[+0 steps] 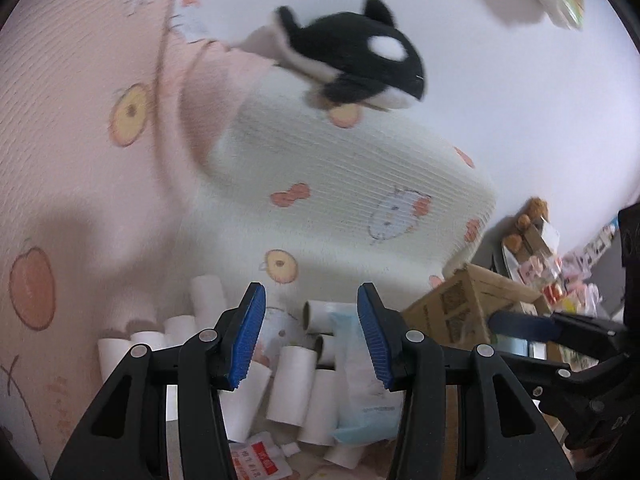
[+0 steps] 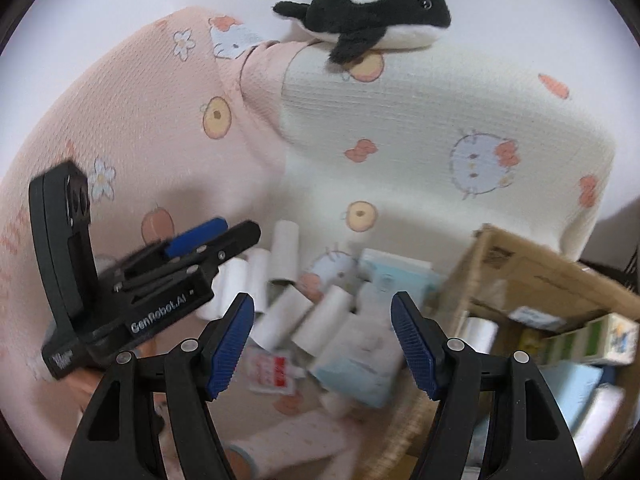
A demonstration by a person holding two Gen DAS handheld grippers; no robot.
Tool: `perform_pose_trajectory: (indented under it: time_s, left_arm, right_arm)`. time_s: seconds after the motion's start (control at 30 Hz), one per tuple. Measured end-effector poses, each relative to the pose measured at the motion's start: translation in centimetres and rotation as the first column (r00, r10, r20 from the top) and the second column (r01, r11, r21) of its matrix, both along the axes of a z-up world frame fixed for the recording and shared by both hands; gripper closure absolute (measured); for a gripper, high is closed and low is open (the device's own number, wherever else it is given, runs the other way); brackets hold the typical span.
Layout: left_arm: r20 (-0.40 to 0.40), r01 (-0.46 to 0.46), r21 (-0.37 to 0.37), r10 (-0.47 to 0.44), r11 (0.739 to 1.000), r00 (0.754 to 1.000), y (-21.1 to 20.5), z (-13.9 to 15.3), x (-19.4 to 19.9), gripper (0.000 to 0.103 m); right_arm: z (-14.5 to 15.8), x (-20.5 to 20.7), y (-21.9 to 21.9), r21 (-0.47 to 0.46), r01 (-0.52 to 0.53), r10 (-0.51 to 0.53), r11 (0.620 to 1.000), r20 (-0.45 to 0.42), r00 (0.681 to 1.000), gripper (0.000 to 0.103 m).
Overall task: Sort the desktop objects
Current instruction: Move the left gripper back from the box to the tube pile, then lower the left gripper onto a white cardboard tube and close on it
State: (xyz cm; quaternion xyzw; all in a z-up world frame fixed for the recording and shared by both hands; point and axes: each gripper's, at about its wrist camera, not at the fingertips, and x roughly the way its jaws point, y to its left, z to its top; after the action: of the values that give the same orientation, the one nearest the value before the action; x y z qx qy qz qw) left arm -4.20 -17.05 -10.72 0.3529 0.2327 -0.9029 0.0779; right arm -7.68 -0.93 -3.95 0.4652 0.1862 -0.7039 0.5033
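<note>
Below left gripper (image 1: 310, 342) | paper tubes (image 1: 288, 388) | jaws apart, empty

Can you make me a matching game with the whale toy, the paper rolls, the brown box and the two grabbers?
Things:
1. orca plush
2. white cardboard tubes
3. cardboard box
4. left gripper and right gripper

Places or states:
A. heaped below the pillows, in front of both grippers
B. open, nothing between the blue pads
C. perched on top of the cream pillow
D. to the right of the heap, with packets inside

Pairs: 1-C, 2-A, 3-D, 4-B
</note>
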Motion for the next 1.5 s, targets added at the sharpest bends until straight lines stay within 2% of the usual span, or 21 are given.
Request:
perform_pose_trajectory:
  time_s: [0.23,0.57,0.7,0.83,1.0,1.2,1.27,1.37,1.47,1.5]
  left_arm:
    - [-0.037,-0.086,0.083,0.089,0.993,0.995,-3.9,-0.8,2.2,0.051]
    - [-0.024,-0.089,0.149,0.093,0.985,0.995,-6.3,-3.8,2.5,0.051]
    - [0.010,-0.123,0.167,0.123,0.978,0.992,-7.8,-5.4,2.7,0.051]
    - [0.025,-0.141,0.194,0.139,0.971,0.990,-9.3,-6.8,3.4,0.051]
    - [0.081,-0.181,0.231,0.167,0.956,0.983,-11.1,-8.1,3.6,0.051]
    - [0.118,-0.134,0.244,0.108,0.961,0.987,-11.8,-8.3,1.9,0.051]
    - [0.136,-0.109,0.248,0.077,0.963,0.988,-11.9,-8.4,0.7,0.050]
    - [0.183,-0.088,0.250,0.043,0.964,0.982,-12.2,-9.2,-1.5,0.042]
    - [0.259,-0.109,0.272,0.036,0.956,0.965,-12.8,-10.5,-3.2,0.042]
    - [0.263,-0.104,0.286,0.026,0.953,0.965,-13.0,-10.9,-3.5,0.042]
  right_arm:
    - [-0.9,1.9,-2.5,-0.084,0.029,-0.028,0.996,0.022,0.999,0.034]
    - [-3.3,1.7,-4.5,-0.034,0.083,-0.082,0.996,0.033,0.996,0.034]
    - [-6.1,2.7,-6.4,-0.032,0.040,-0.038,0.999,0.066,0.997,0.034]
    - [-8.7,3.7,-8.0,-0.024,-0.006,0.006,1.000,0.028,1.000,0.034]
    - [-11.9,3.7,-8.8,-0.091,-0.010,0.018,0.996,0.088,0.996,0.034]
    - [-14.5,3.8,-10.4,-0.115,-0.033,0.040,0.993,0.058,0.998,0.034]
    - [-15.4,3.4,-11.0,-0.135,-0.029,0.040,0.990,0.081,0.996,0.034]
    - [-16.6,2.8,-11.9,-0.125,-0.009,0.024,0.992,0.119,0.993,0.034]
    - [-17.6,2.0,-12.8,-0.108,0.002,0.015,0.994,0.152,0.988,0.034]
    - [-17.8,1.7,-13.0,-0.106,0.011,0.005,0.994,0.149,0.989,0.034]
